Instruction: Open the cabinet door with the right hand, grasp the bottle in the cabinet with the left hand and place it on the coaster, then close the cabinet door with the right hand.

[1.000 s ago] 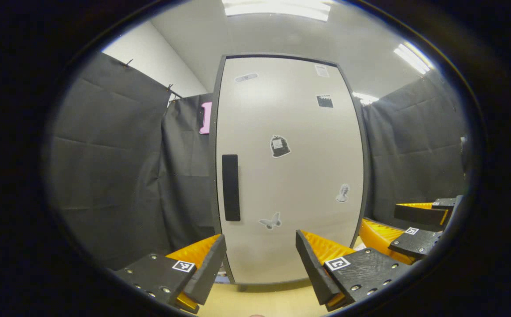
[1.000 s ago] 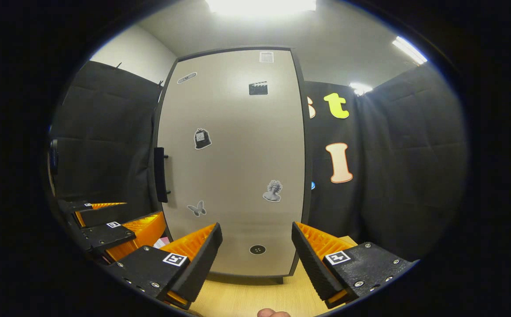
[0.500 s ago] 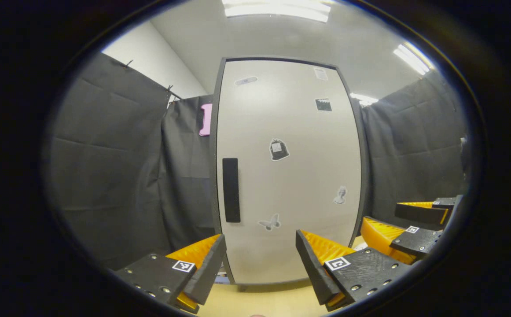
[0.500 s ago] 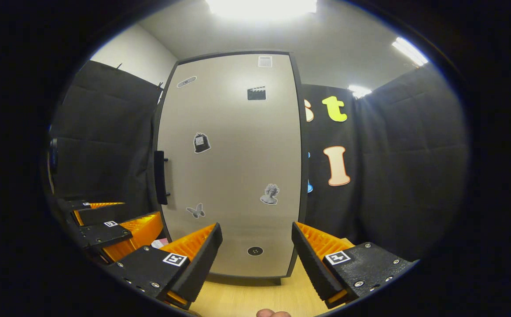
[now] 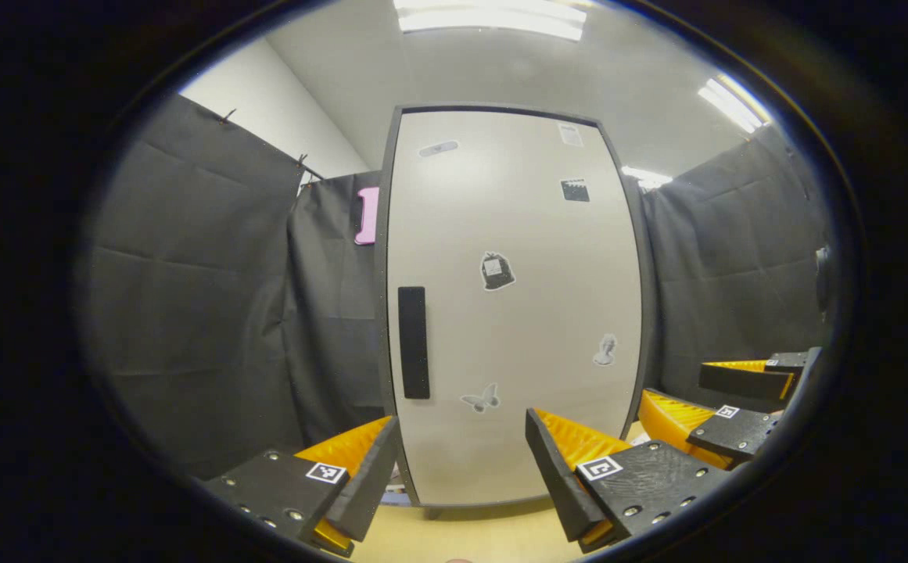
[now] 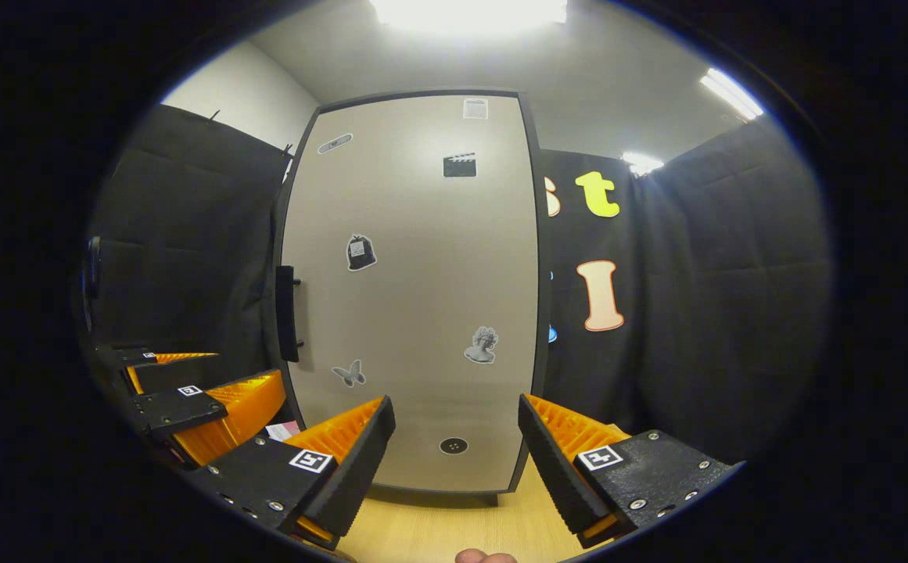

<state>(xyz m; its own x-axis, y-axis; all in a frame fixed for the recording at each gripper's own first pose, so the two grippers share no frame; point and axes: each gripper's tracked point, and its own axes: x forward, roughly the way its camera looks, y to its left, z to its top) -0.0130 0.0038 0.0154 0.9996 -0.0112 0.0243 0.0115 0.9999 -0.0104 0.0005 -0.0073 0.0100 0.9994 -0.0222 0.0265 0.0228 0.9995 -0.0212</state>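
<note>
A tall cabinet with a pale door [image 5: 516, 313] [image 6: 414, 297] stands shut on the wooden table. Its dark bar handle [image 5: 414, 342] [image 6: 287, 313] runs upright along the door's left edge. Small stickers dot the door. My left gripper [image 5: 461, 477] is open, a short way in front of the door's lower part. My right gripper [image 6: 454, 461] is open too, facing the door's lower middle. In the left gripper view the right gripper [image 5: 723, 399] is at the far right. In the right gripper view the left gripper [image 6: 188, 399] is at the lower left. The bottle is hidden behind the door.
Black cloth walls [image 5: 211, 313] [image 6: 704, 313] close in on both sides of the cabinet. The light wooden table [image 6: 454, 532] runs under the cabinet's feet. A small pink and white item [image 6: 281, 431] lies on the table near the cabinet's lower left corner.
Both views have drifted slightly. The cabinet looks a little lower and smaller in the left gripper view. Both grippers stay open and the door stays shut.
</note>
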